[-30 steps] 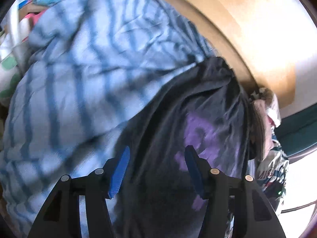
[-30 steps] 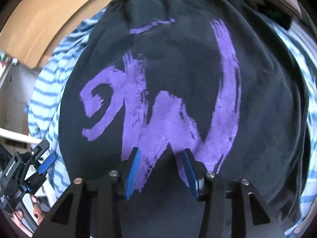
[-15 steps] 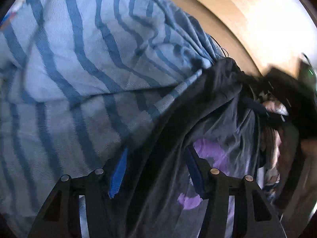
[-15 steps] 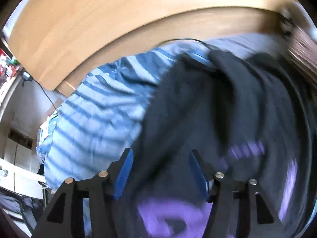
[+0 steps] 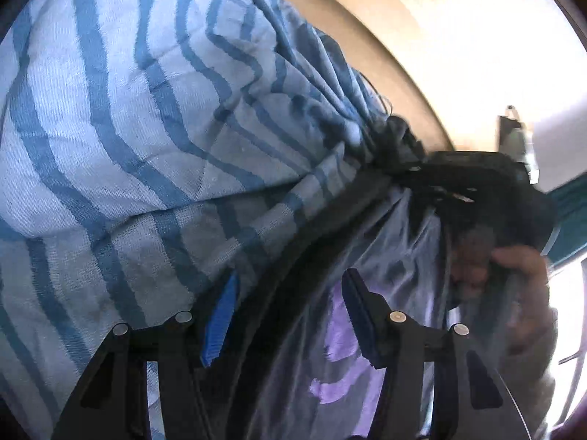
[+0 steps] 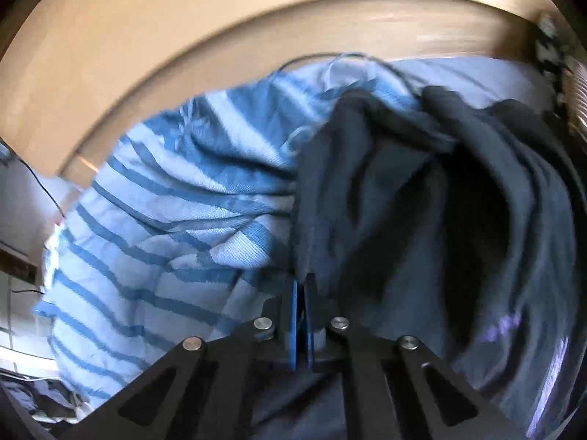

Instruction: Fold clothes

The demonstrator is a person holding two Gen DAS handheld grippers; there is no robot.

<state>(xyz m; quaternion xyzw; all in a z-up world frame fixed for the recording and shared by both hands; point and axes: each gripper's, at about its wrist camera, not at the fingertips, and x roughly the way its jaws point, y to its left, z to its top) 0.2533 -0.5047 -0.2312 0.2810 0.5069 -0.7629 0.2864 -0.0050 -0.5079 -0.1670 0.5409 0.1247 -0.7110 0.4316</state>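
The dark T-shirt [image 6: 422, 220] with the purple print lies crumpled on top of a blue striped cloth [image 6: 154, 227], both spread over the wooden counter [image 6: 183, 36]. The right tool [image 6: 301, 289] has just snapped its jaws together on a raised fold at the T-shirt's edge, right where it meets the stripes. The left tool [image 5: 290, 315] hangs with jaws apart over the shirt's dark hem, pinching nothing. Two garments, two tools; bare wood curves beyond the far edge of the cloth.
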